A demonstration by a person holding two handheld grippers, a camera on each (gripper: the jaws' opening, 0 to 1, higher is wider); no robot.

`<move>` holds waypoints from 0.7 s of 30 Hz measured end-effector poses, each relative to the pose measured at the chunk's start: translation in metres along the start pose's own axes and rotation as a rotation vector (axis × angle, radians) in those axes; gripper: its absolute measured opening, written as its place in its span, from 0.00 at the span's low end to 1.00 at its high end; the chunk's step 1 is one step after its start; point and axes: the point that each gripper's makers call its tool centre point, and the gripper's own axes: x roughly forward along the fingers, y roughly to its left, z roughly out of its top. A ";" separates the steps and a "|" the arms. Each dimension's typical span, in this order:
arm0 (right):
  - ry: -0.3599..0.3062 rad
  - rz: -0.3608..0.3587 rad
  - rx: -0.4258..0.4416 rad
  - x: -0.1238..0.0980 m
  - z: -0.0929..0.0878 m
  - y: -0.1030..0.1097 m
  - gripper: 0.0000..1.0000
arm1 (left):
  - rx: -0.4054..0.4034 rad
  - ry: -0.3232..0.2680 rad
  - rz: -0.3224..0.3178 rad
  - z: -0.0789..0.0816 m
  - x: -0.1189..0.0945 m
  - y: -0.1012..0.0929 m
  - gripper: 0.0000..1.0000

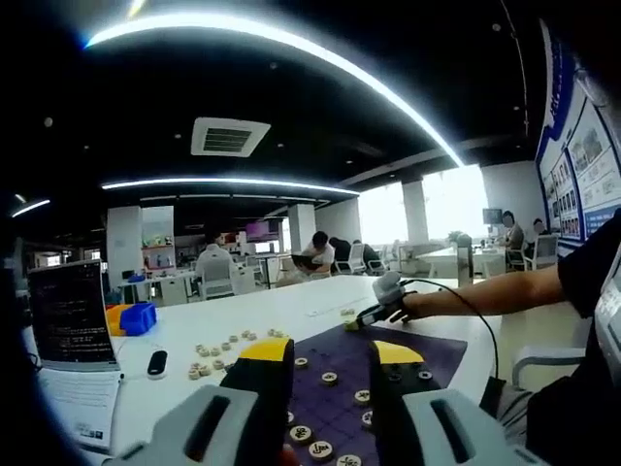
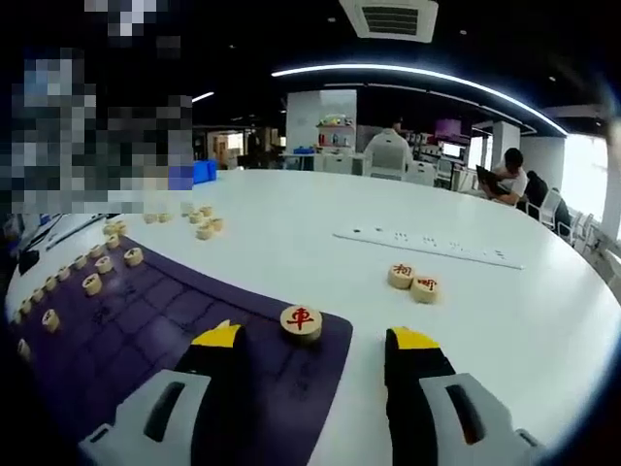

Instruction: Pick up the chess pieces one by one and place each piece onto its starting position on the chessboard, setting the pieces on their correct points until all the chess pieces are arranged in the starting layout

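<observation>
A purple chessboard mat [image 1: 427, 351] [image 2: 146, 335] lies on the white table [image 2: 320, 218]. My left gripper [image 1: 332, 351] hangs open above the mat's near side, over several round wooden pieces [image 1: 330, 379]. My right gripper [image 2: 315, 337] is open at the mat's corner, and a piece with a red character [image 2: 302, 321] lies on that corner just ahead of its jaws. Two more pieces [image 2: 412, 282] lie off the mat on the table beyond. A row of pieces [image 2: 92, 282] lines the mat's left edge. In the left gripper view the right gripper [image 1: 374, 315] reaches over the mat's far corner.
Loose pieces [image 1: 218, 349] [image 2: 202, 225] are scattered on the table beside the mat. A black remote [image 1: 156, 363], a blue bin [image 1: 138, 317], a laptop screen [image 1: 68, 316] and papers [image 1: 82, 408] stand at the left. A white strip [image 2: 427, 248] lies further out.
</observation>
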 end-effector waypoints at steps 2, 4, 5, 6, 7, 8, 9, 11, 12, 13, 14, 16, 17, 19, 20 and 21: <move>-0.013 0.013 0.021 -0.003 0.004 0.001 0.58 | -0.003 -0.001 0.005 0.000 -0.002 0.004 0.33; -0.020 0.025 0.027 -0.007 0.009 0.000 0.58 | -0.008 -0.002 0.017 0.000 -0.004 0.008 0.33; -0.028 0.029 0.023 -0.010 0.013 -0.001 0.58 | -0.009 -0.001 0.022 0.000 -0.005 0.010 0.33; -0.032 0.029 0.020 -0.013 0.015 -0.003 0.57 | -0.010 -0.002 0.025 0.000 -0.006 0.011 0.33; -0.034 0.028 0.019 -0.016 0.017 -0.005 0.57 | -0.011 -0.004 0.028 0.001 -0.007 0.013 0.33; -0.038 0.027 0.020 -0.019 0.019 -0.007 0.56 | -0.014 -0.007 0.032 0.001 -0.007 0.014 0.33; -0.041 0.026 0.020 -0.021 0.021 -0.008 0.56 | -0.016 -0.010 0.033 0.002 -0.008 0.014 0.32; -0.047 0.024 0.015 -0.027 0.023 -0.010 0.56 | -0.019 -0.012 0.035 0.002 -0.008 0.015 0.32; -0.049 0.025 0.012 -0.031 0.025 -0.012 0.56 | -0.018 -0.011 0.034 0.002 -0.008 0.015 0.32; -0.051 0.027 0.009 -0.033 0.025 -0.012 0.56 | -0.016 -0.010 0.033 0.002 -0.008 0.015 0.32; -0.050 0.029 0.006 -0.036 0.025 -0.012 0.56 | -0.015 -0.010 0.031 0.003 -0.008 0.014 0.32; -0.059 0.039 0.007 -0.041 0.028 -0.012 0.55 | -0.014 -0.013 0.030 0.004 -0.008 0.014 0.32; -0.065 0.042 0.010 -0.045 0.030 -0.011 0.55 | -0.014 -0.014 0.029 0.004 -0.008 0.013 0.32; -0.074 0.046 0.012 -0.049 0.032 -0.010 0.53 | -0.013 -0.014 0.028 0.004 -0.008 0.013 0.32; -0.083 0.050 0.012 -0.055 0.033 -0.008 0.53 | -0.014 -0.014 0.028 0.004 -0.007 0.013 0.32; -0.085 0.052 0.012 -0.056 0.034 -0.008 0.53 | -0.014 -0.013 0.028 0.004 -0.007 0.013 0.32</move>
